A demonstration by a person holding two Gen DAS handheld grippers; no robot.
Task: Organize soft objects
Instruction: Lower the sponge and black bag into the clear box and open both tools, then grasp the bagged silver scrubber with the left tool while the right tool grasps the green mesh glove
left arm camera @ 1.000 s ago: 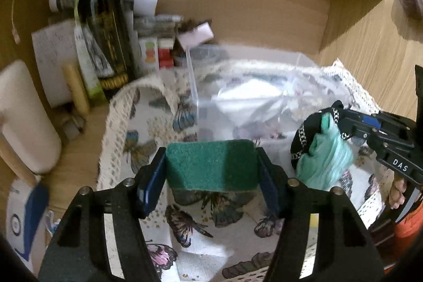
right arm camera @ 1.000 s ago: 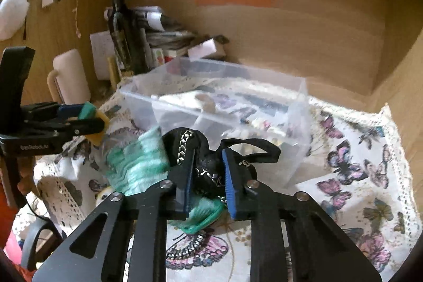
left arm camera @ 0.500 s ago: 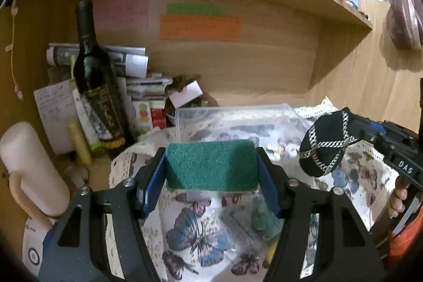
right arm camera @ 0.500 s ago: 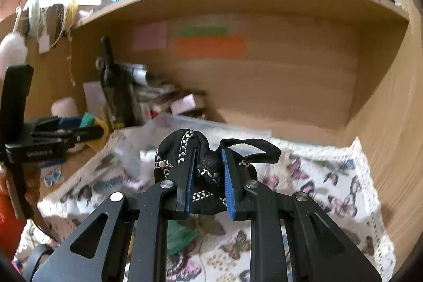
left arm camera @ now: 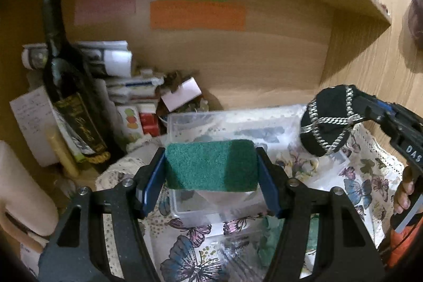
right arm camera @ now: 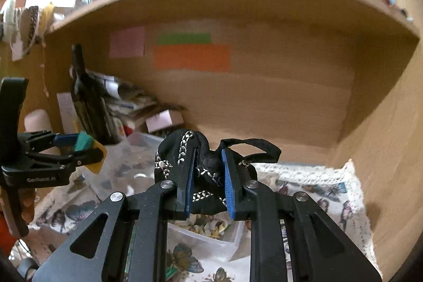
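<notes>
My left gripper (left arm camera: 211, 176) is shut on a green sponge (left arm camera: 211, 163) and holds it above the near end of a clear plastic box (left arm camera: 224, 128). My right gripper (right arm camera: 207, 184) is shut on a black fabric pouch with silver chain trim (right arm camera: 185, 149), held in the air over the box (right arm camera: 211, 231). In the left wrist view the pouch (left arm camera: 325, 120) hangs at the right, above the box's far right corner. A teal cloth (left arm camera: 272, 237) lies on the butterfly cloth below the left gripper.
A dark wine bottle (left arm camera: 66, 97) stands at the left with stacked papers and small boxes (left arm camera: 132, 102). A butterfly-print tablecloth (left arm camera: 370, 176) covers the desk. A wooden shelf wall with coloured notes (left arm camera: 198, 15) stands behind. A cream roll (left arm camera: 21, 189) sits at far left.
Both grippers rose with their loads and moved over the clear box. The teal cloth that hung with the pouch now lies on the tablecloth.
</notes>
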